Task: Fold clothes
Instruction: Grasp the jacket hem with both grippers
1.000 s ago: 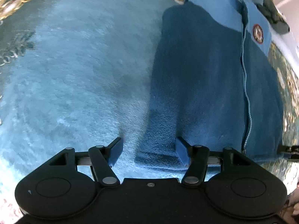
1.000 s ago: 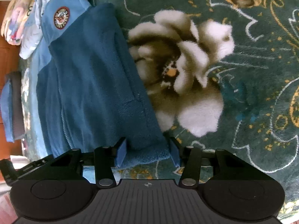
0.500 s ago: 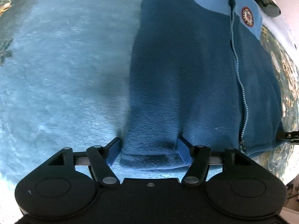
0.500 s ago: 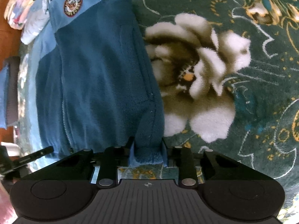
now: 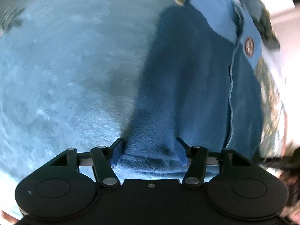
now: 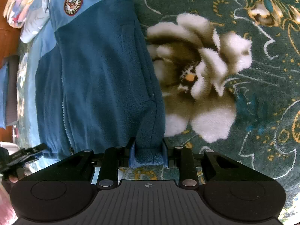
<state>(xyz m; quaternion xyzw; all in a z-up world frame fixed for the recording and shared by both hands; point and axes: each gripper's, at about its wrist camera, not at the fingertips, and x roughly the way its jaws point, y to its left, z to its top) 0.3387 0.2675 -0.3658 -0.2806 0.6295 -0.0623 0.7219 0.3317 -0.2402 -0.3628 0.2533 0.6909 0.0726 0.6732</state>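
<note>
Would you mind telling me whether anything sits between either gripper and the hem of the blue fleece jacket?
Nothing visible does. The right gripper is clamped on the fleece jacket at its hem corner, and the left gripper is closing with the other hem corner bunched between its fingers, touching them.

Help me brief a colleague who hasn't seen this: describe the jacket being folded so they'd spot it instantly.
On the dark green carpet with its big white flower, left of that flower, lies the fleece jacket. It is dark blue with a lighter blue yoke, a zip and a round red-rimmed badge, unlike the pale clothes beyond.
</note>
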